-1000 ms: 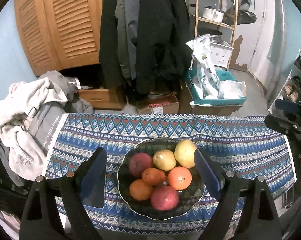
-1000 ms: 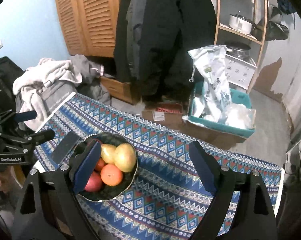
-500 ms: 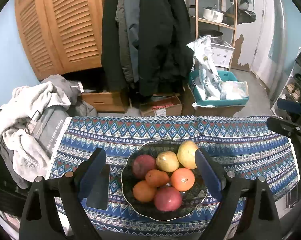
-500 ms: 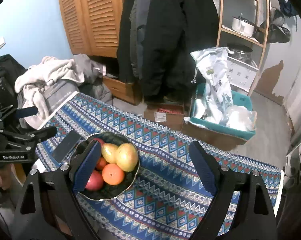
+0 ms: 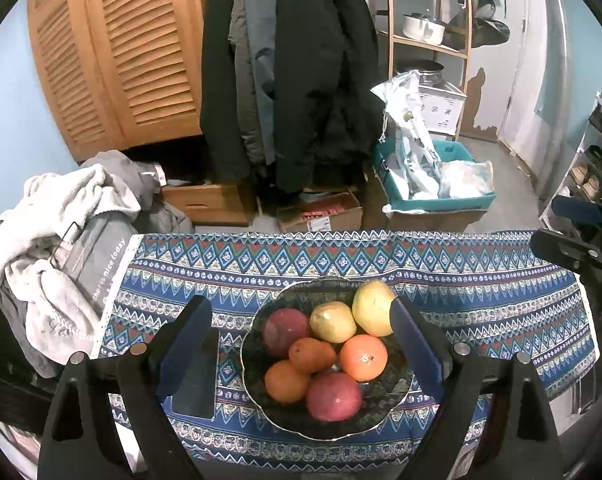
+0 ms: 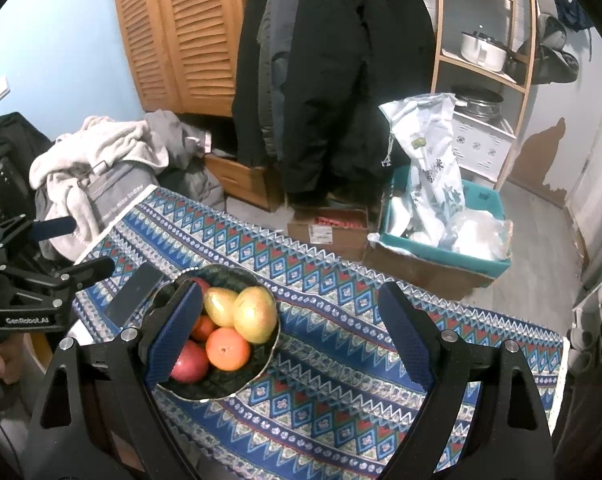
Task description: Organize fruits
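I am holding my left gripper point(image 5: 301, 344) above the near edge of the surface point(image 5: 481, 280), its blue-padded fingers point(image 5: 185, 344) standing wide apart with nothing pressed between them. Framed between those fingers is sitting the dark bowl point(image 5: 389, 396) on the patterned blue cloth, and all the fruit is lying inside it: two red apples point(image 5: 285, 330), three oranges point(image 5: 363, 356), and two yellow-green fruits point(image 5: 333, 320) at the far side, touching one another in a loose heap. Just beside the bowl, to its left in this view, a dark flat phone point(image 5: 195, 376) is lying on the cloth, partly behind my left finger. I am also holding my right gripper point(image 6: 289, 340) off to the bowl's right side, and its fingers point(image 6: 403, 344) are likewise spread apart and gripping nothing; from its camera the bowl point(image 6: 241, 384) is showing behind its left finger, while the right finger is hanging over bare cloth. In the right wrist view my left gripper point(image 6: 61, 252) is appearing at the left edge, well apart from the fruit. A heap of pale clothes point(image 5: 61, 248) is resting at the left end of the surface, and beyond the far edge dark coats point(image 5: 301, 72) are hanging before a louvred wooden cupboard point(image 5: 113, 52), with a teal crate point(image 5: 441, 200) of bags on the floor.
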Demonstrator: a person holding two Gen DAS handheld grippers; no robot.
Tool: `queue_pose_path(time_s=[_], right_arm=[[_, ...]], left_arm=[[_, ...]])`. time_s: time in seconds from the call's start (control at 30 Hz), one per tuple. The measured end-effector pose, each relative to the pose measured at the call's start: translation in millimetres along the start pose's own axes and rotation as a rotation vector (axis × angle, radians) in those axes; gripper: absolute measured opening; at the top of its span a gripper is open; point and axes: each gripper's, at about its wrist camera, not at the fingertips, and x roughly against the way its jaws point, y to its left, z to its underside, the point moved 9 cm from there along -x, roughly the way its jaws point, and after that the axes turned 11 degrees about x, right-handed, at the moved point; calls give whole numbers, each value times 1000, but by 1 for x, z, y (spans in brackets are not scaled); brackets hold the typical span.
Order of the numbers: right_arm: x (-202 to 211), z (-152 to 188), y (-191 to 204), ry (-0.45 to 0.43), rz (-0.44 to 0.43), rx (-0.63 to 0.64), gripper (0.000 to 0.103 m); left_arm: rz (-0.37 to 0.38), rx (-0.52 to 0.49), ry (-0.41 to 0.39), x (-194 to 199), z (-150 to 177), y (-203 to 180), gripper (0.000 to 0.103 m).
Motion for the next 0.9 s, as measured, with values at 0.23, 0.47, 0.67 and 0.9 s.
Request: queue_pose_path(time_s=[0.23, 0.47, 0.67, 0.9], right_arm=[[0, 0, 0, -1, -1, -2, 88], [-1, 2, 3, 5, -5, 6, 88], [-1, 2, 3, 4, -3, 5, 88], [-1, 4, 6, 16, -5, 14, 88]], left_arm=[[-3, 1, 5, -1, 0, 0, 92], [-8, -4, -2, 1, 0, 0, 94], [-13, 1, -5, 2, 0, 1, 97], [-14, 10, -1, 2, 1, 2, 97]])
